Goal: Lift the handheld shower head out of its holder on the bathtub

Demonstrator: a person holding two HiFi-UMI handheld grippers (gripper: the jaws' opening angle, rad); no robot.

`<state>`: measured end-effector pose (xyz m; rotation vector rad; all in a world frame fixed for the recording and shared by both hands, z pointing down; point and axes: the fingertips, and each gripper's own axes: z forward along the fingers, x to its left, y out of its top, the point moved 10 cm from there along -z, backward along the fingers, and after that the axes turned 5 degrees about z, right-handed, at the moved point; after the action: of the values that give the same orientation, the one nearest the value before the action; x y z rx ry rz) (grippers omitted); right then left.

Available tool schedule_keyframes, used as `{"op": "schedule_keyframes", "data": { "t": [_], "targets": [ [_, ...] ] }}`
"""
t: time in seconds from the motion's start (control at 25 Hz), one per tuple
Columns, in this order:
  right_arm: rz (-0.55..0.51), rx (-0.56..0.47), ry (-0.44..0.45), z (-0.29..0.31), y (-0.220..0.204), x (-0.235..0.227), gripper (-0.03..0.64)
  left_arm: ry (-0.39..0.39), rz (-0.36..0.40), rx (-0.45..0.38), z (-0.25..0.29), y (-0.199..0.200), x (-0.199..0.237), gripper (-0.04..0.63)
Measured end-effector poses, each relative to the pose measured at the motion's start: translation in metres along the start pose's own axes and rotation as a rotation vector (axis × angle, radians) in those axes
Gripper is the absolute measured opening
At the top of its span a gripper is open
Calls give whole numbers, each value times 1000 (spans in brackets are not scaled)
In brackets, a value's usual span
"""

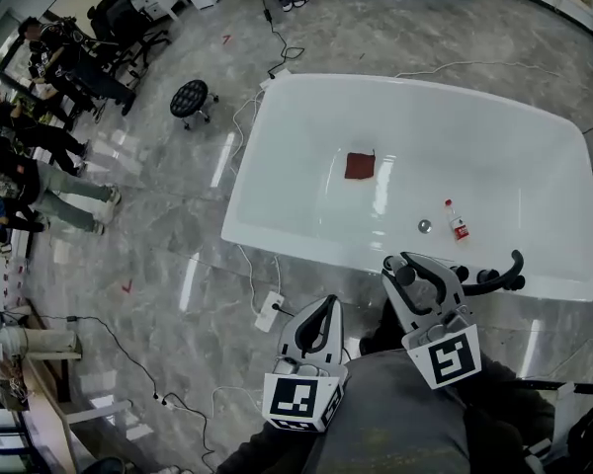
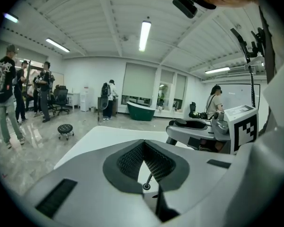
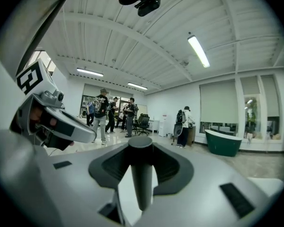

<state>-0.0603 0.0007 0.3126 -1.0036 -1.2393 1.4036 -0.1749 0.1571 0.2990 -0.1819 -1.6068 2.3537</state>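
A white bathtub point(image 1: 326, 248) was set on glossy grey marble floor point(image 1: 158, 215) in a large workroom. Its holder could not be made out, nor could a small bottle's point(image 1: 458, 222) red label be read. At the near rim, the shower head point(image 3: 142, 178) was clamped by its dark handle in the right tongs point(image 1: 412, 268). The left tongs point(image 1: 323, 309) were closed and empty.

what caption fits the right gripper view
Dark grey cylindrical shower handle upright between the jaws of the right gripper, people standing behind

Tub point(image 1: 249, 171) basin mid-frame mostly free; red cloth point(image 1: 360, 165), bottle point(image 1: 457, 221) lie inside. Floor point(image 1: 168, 230) L of tub open but for stool point(image 1: 189, 98) upper left, power strip point(image 1: 269, 311) lower centre. People point(image 1: 40, 176) line far-left edge.
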Motion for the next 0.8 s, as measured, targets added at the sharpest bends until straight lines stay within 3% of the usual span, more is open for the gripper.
{"op": "schedule_keyframes", "data": {
  "t": [0.28,0.52,0.68,0.8],
  "targets": [
    [-25,-71,10,-25,18,46,140,38,-22,-75,-55,-21,4,3],
    [-66,-119,14,-63,35,77,141,20,-36,-103,-89,-39,-14,3],
    [-103,-179,6,-74,27,86,141,15,-22,-136,-91,-53,-15,3],
    [-56,-216,36,-63,20,71,140,62,-10,-138,-77,-47,-16,3]
  ]
}}
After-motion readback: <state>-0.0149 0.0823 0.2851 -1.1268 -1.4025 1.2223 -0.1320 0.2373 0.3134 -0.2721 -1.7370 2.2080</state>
